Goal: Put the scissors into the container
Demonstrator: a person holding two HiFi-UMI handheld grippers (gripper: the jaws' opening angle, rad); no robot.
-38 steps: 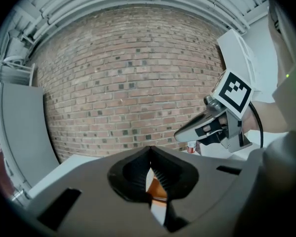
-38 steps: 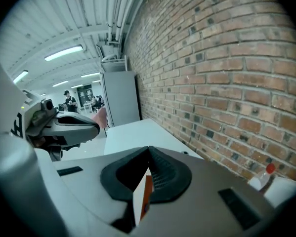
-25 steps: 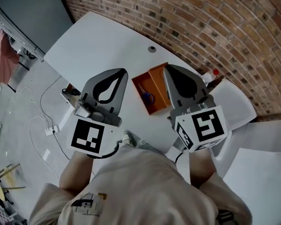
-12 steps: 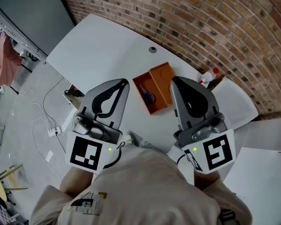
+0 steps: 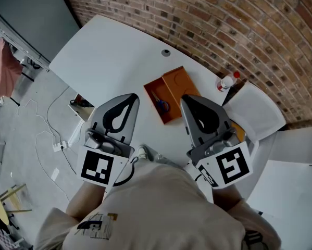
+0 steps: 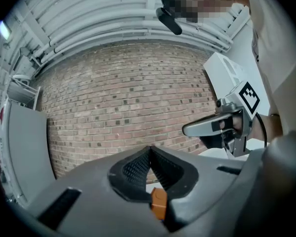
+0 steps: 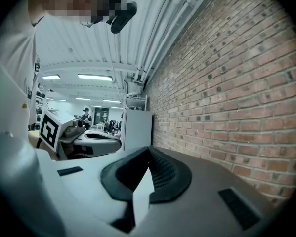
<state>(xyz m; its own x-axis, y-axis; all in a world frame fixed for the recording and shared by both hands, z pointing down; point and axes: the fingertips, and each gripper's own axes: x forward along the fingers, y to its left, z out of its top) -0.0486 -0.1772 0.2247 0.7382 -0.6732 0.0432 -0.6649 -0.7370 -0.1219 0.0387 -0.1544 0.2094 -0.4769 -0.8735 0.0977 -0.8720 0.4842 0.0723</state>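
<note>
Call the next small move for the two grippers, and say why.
Probably no further grasp: I would draw both grippers back toward the body and stop. The scissors already lie inside the orange container. The left gripper and right gripper sit on either side of it, each with jaws together on nothing, so the task looks done.
</note>
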